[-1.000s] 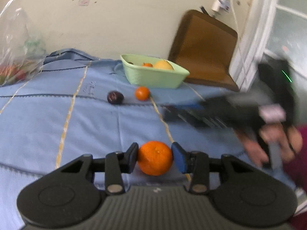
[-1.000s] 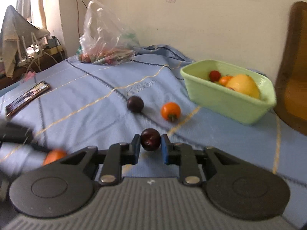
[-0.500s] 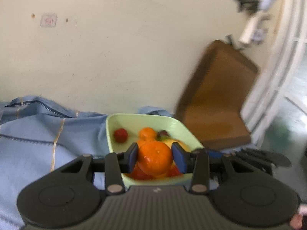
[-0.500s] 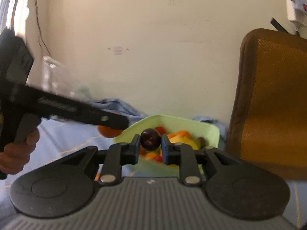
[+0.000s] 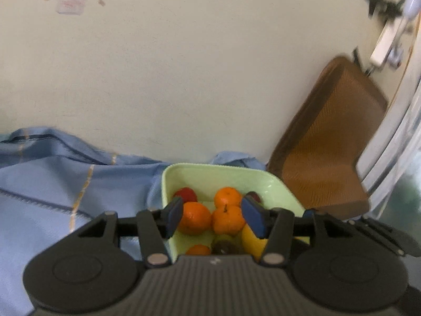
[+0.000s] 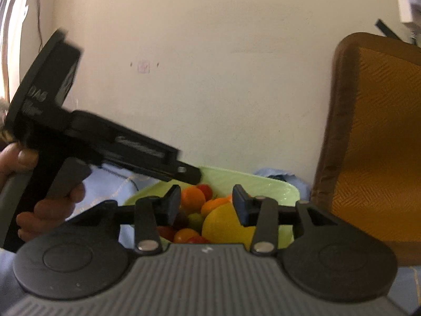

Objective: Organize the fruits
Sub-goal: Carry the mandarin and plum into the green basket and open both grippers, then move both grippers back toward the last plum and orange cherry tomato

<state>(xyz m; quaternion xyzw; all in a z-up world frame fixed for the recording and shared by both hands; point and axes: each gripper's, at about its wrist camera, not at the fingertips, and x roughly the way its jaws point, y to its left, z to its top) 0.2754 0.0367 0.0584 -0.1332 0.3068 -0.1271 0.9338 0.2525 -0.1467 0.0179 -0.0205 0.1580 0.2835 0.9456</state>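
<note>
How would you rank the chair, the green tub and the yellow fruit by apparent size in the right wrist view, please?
1. chair
2. green tub, partly hidden by both grippers
3. yellow fruit

The chair stands beside the tub, so nearness hardly skews this order.

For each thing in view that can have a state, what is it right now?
Left tongs: opening, nothing clamped, over the bowl.
Right tongs: opening, nothing clamped, over the bowl.
Green bowl: upright, holding fruit.
Oranges: loose in the bowl.
Yellow fruit: lying in the bowl.
</note>
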